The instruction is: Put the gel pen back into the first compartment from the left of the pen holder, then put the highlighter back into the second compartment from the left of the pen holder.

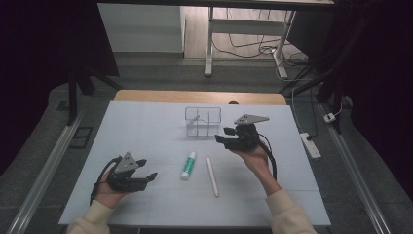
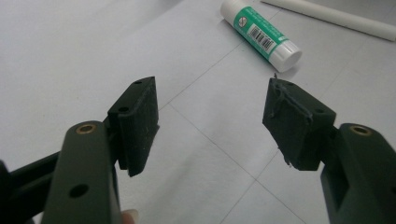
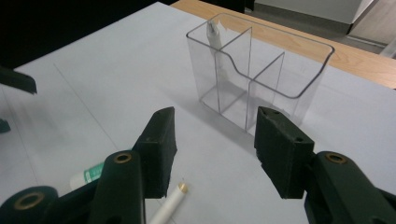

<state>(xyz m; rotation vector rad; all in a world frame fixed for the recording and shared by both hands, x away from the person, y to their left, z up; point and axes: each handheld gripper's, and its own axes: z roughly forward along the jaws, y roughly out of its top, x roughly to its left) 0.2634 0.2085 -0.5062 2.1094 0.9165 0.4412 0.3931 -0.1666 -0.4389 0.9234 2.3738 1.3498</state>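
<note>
A clear plastic organizer (image 1: 203, 121) with several compartments stands at the far middle of the white mat. A white pen (image 3: 213, 33) leans in one of its rear compartments. In the right gripper view the organizer (image 3: 261, 70) is straight ahead. A green and white glue stick (image 1: 188, 165) lies mid-mat, with a long white stick (image 1: 212, 176) just right of it. My right gripper (image 1: 223, 135) hovers open and empty beside the organizer's right front corner. My left gripper (image 1: 147, 169) rests open and empty at the front left, its jaws pointing toward the glue stick (image 2: 261, 35).
The white mat (image 1: 141, 131) covers a wooden table whose far edge (image 1: 195, 96) shows behind the organizer. A power strip (image 1: 310, 145) and cables lie on the floor to the right. White desk legs (image 1: 209, 44) stand beyond the table.
</note>
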